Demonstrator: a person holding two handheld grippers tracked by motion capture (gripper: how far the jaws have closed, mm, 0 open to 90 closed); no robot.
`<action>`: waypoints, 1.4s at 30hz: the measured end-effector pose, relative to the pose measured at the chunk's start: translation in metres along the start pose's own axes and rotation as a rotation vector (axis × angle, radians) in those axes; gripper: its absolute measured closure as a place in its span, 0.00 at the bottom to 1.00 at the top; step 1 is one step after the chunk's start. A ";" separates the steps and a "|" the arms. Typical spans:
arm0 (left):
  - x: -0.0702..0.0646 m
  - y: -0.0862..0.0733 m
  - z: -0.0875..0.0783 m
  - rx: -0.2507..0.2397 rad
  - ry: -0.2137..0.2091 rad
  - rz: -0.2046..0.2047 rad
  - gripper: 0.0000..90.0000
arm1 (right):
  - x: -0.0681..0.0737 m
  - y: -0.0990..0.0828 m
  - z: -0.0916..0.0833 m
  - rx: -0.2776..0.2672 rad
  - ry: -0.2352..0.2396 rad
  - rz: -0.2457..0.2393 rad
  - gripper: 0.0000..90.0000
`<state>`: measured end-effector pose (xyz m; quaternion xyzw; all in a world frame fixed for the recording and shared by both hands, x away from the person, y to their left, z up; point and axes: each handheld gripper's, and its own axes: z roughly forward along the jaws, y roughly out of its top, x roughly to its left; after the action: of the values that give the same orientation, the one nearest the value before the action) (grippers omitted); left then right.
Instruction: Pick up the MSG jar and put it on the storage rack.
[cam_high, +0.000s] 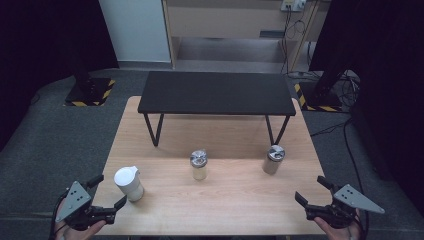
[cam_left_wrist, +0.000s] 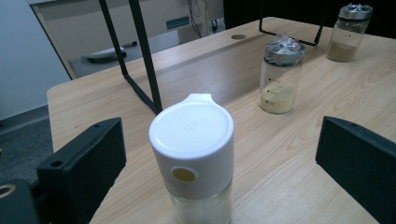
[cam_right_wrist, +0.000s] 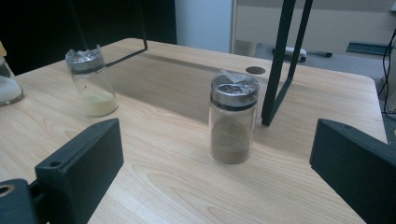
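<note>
A: White-capped dispenser (cam_left_wrist: 191, 154): position?
B: Upright on the bench (cam_high: 240, 200) at 9 o'clock, between the left tool's (cam_high: 106, 192) spread jaws, not touched.
A: Progress?
B: Nothing gripped yet. Right tool (cam_high: 311, 191) spread too, facing the brown-spice jar (cam_right_wrist: 232, 121).

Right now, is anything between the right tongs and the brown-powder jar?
No. In the right gripper view, bare tabletop lies between the open right tongs and the brown-powder jar.
</note>
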<state>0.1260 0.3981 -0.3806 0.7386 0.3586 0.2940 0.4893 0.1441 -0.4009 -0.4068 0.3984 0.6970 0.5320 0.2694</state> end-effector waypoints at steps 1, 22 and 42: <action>0.004 0.002 -0.002 -0.010 -0.018 -0.023 0.00 | 0.000 0.000 0.000 0.000 0.000 0.000 0.04; 0.023 0.034 0.006 0.078 -0.053 -0.018 0.00 | 0.000 0.000 0.000 0.001 -0.002 0.001 0.04; 0.041 0.034 0.035 0.140 -0.105 -0.013 0.01 | 0.000 0.000 0.000 0.003 0.001 0.002 0.04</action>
<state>0.1855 0.4049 -0.3577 0.7832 0.3568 0.2260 0.4564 0.1440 -0.4012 -0.4063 0.3991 0.6975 0.5314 0.2681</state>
